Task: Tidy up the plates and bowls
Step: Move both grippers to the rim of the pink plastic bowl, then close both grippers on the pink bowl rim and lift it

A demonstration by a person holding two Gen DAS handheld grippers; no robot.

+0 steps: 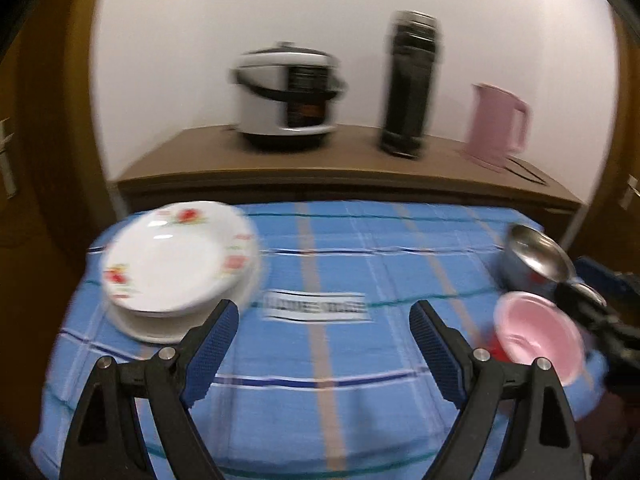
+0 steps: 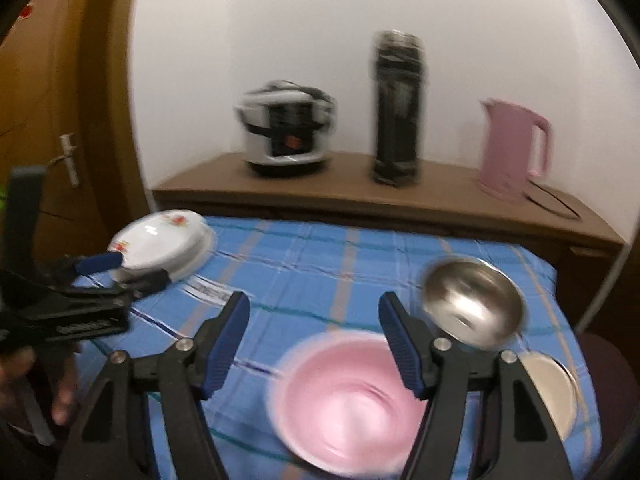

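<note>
Both claws hang wide open and empty over the blue checked tablecloth (image 1: 320, 380): left gripper (image 1: 322, 322) just beside the stack of flowered plates (image 1: 176, 260) at the table's left, right gripper (image 2: 314, 324) above the pink bowl (image 2: 344, 408). Steel bowl (image 2: 472, 304) sits just behind the pink one, with a white bowl (image 2: 556, 392) to its right.

Plates (image 1: 176, 264) stacked left on table (image 1: 320, 360); bowls (image 2: 348, 404) right.
</note>
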